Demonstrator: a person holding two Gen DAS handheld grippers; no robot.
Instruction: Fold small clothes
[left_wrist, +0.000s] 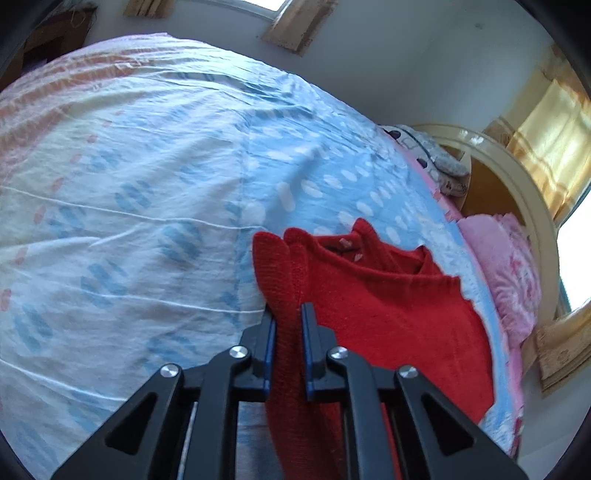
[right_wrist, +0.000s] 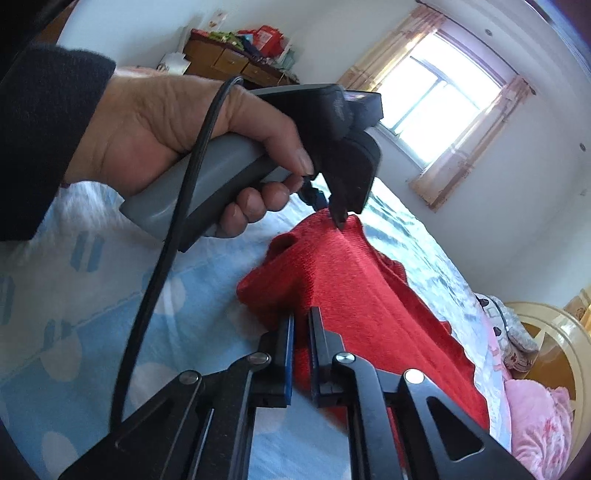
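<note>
Right gripper (right_wrist: 302, 325): bottom centre of the right wrist view, its two black fingers with blue pads pressed close on a thick fold of the red sweater (right_wrist: 354, 295).
Left gripper (left_wrist: 288, 321): bottom centre of the left wrist view, two black fingers with blue pads clamped on a bunched strip of the same sweater (left_wrist: 388, 306); in the right wrist view it shows from outside (right_wrist: 334, 214) just above centre, its tips pinching the far end of the red cloth.
Left hand (right_wrist: 177, 140): one hand, upper left of the right wrist view, wrapped around the grey handle of the left gripper; a dark sleeve covers the wrist and one black cable (right_wrist: 162, 258) loops down past the handle.
Red sweater: one garment, held at two points and stretched between the two grippers, its body hanging down to the bed sheet (left_wrist: 147, 184). In the left wrist view it fills the lower centre and right, the neck opening with a small label facing up.
Bed sheet: one, pale blue with white ovals and blue dashes, wrinkled, across the left and centre of both views.
Pink bedding (left_wrist: 506, 266): one pile at the right edge of the bed, beyond the sweater.
Headboard (left_wrist: 517, 177): cream, curved, at right.
Window (right_wrist: 432, 99): one, upper right of the right wrist view, with a curtain on each side.
Wooden dresser (right_wrist: 236, 62): one, top centre-left, cluttered on top.
</note>
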